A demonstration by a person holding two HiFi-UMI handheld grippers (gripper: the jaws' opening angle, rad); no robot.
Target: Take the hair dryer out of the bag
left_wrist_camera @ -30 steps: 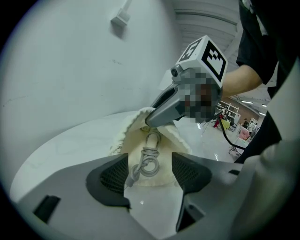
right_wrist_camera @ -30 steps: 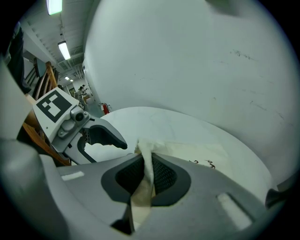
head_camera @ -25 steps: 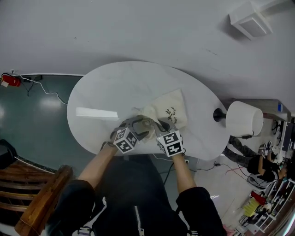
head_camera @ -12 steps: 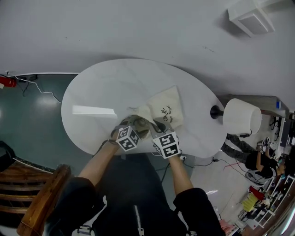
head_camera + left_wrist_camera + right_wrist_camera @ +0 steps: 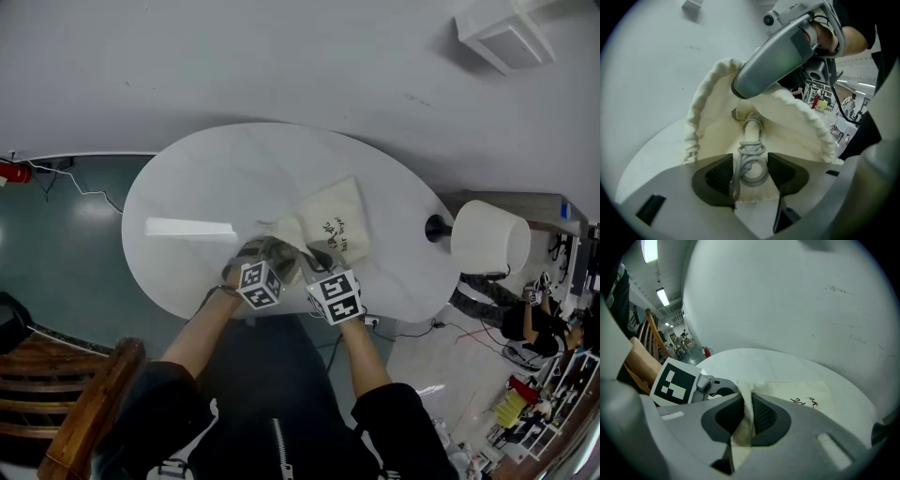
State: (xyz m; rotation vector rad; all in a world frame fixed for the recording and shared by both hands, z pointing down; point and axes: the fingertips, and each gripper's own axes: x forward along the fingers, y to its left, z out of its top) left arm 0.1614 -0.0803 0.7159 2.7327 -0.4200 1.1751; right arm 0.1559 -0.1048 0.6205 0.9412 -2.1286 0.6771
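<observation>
Dryer [image 5: 751,133]: inside the bag, lying on the worktop. Only a smooth, cream, cylinder-shaped stub shows deep in the mouth.

Worktop [image 5: 216,178]: white oval, glossy, faint marble veining, with a bright strip of glare at left.

Lamp [image 5: 489,239]: white drum shade on a dark stem, off the worktop's right edge.

Bag [image 5: 337,220]: cream woven cloth, flat and squarish, with dark script printed on the face. It lies near the worktop's front edge. The gathered drawstring mouth [image 5: 705,101] is puckered and held open in an arch, facing the person.

Right claw [image 5: 746,416]: grey moulded body with dark ribbed pads. It is closed tight on a fold of the bag's mouth hem, and the cloth is pinched flat between the pads.

Left claw [image 5: 750,165]: same build. Its tips are at the bag mouth, and the jaws are wide and have just been closing. The cord sits between them and the left pad is right against a loop. No clamp is visible.

Cord [image 5: 752,149]: grey round cable in tight loops, wrapped round the dryer stub and spilling toward the opening.
</observation>
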